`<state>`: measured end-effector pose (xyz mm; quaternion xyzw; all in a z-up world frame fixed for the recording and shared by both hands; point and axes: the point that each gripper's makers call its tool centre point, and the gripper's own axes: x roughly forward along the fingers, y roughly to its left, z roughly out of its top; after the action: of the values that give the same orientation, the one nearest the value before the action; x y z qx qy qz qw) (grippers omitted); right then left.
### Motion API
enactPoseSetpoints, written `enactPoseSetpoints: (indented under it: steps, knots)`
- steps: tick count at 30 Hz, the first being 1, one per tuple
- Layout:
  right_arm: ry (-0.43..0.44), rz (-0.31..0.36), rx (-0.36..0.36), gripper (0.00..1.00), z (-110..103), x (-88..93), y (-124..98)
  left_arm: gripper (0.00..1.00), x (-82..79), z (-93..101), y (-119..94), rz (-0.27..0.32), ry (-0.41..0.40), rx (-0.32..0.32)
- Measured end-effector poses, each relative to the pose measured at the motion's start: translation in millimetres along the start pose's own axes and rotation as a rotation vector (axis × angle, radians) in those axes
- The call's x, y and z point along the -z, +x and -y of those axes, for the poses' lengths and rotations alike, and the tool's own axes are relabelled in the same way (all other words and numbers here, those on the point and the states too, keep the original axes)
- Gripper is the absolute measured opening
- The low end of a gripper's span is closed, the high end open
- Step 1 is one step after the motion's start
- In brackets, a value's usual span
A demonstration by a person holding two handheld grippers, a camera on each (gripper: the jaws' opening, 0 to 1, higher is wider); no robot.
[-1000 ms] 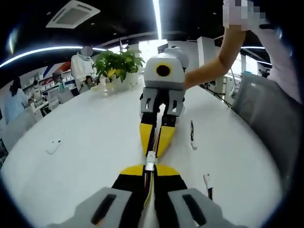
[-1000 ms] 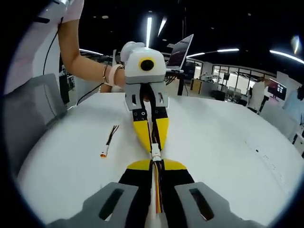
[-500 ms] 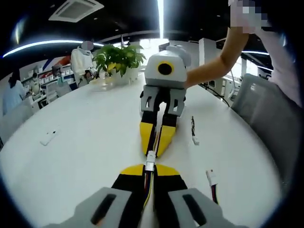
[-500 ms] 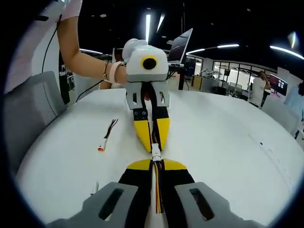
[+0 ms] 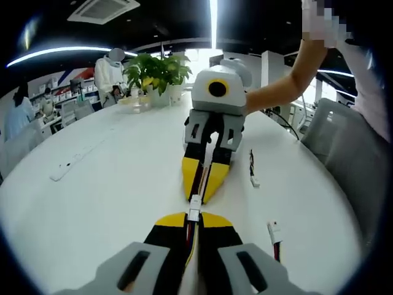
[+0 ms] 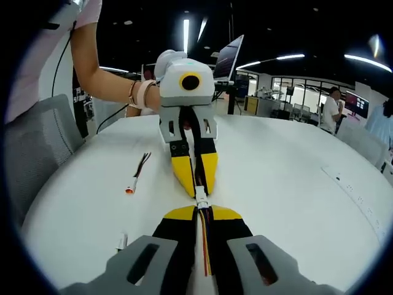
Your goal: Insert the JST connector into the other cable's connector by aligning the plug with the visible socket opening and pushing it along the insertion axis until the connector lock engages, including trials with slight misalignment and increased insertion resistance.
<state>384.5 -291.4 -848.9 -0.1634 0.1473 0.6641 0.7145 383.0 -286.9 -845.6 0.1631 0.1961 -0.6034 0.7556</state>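
JST connector pair (image 5: 194, 208) sits between the two grippers' tips, held off the white table (image 5: 110, 184); in the right gripper view the same white joint (image 6: 200, 198) appears at centre. Plug and socket touch end to end; whether the lock is engaged I cannot tell. Left gripper (image 5: 194, 216): jaws pressed together on its cable, red, yellow and dark wires running back between the yellow pads. Right gripper (image 6: 201, 211): jaws likewise pinched on the other cable, wires trailing back down the middle. Each gripper faces the other head-on, yellow tips nearly meeting at the joint. Spare cables lie on the table: one with a white connector (image 5: 274, 232) beside the left gripper, another (image 5: 252, 174) further out; one with an orange tip (image 6: 136, 177) in the right gripper view. Potted plant (image 5: 156, 72) at the table's far end.
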Motion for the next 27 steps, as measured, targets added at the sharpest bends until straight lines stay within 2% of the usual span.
enactPoseSetpoints:
  steps: [10,15,17,27]
  knots:
    - [0.019,0.001,0.012,0.07,2,1.2,-1,0.01,0.2,-1.4,0,-0.025,-0.018,-0.025]
    - [0.021,-0.012,0.019,0.11,0,1.1,-2,0.09,-0.1,-10.5,-2,-0.032,-0.057,-0.073]
    - [0.011,-0.021,0.028,0.11,0,1.3,-5,0.09,-1.6,-11.1,-4,-0.034,-0.035,-0.078]
    - [0.004,0.015,0.043,0.08,-4,-20.7,-14,0.11,-17.7,-5.5,-14,-0.015,-0.016,-0.085]
